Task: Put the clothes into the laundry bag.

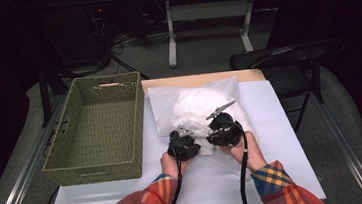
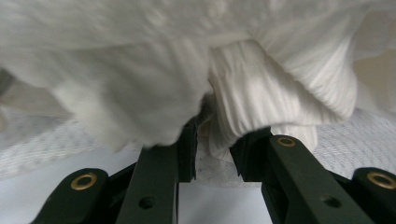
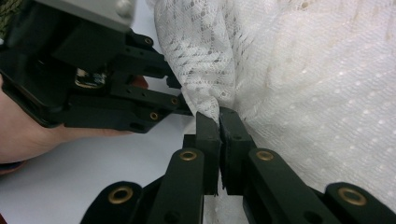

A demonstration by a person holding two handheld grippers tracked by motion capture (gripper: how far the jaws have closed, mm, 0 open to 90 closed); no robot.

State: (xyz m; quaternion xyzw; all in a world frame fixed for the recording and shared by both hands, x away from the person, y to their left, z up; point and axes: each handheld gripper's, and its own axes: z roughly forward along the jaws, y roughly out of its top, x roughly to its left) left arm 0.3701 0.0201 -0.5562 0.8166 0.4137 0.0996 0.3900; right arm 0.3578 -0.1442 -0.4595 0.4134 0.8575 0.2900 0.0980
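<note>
The white garment [image 1: 201, 111] lies bunched on the white-covered table [image 1: 283, 137], right of the middle, with a flatter white layer spread under it. The left tongs [image 1: 182, 138] and right tongs [image 1: 220, 128] sit side by side at the heap's near edge, almost touching one another. In the left gripper view the left tongs [image 2: 211, 140] stand narrowly apart with a ribbed fold of the garment [image 2: 243, 88] caught between them. In the right gripper view the right tongs [image 3: 218, 122] are pressed together on a lacy edge of the garment [image 3: 299, 84], and the left tongs [image 3: 180, 95] reach into the same cloth just beside them.

A woven green basket [image 1: 136, 131] fills the table's left side, its right wall close to the garment. Bare white surface stays free along the near edge and to the right of the hands. Plaid sleeves [image 1: 143, 201] come in from below. Beyond the table there is grey carpet [image 1: 204, 49], a dark chair [image 1: 285, 59] at the far right corner, and another table's legs [image 1: 171, 32] further back.
</note>
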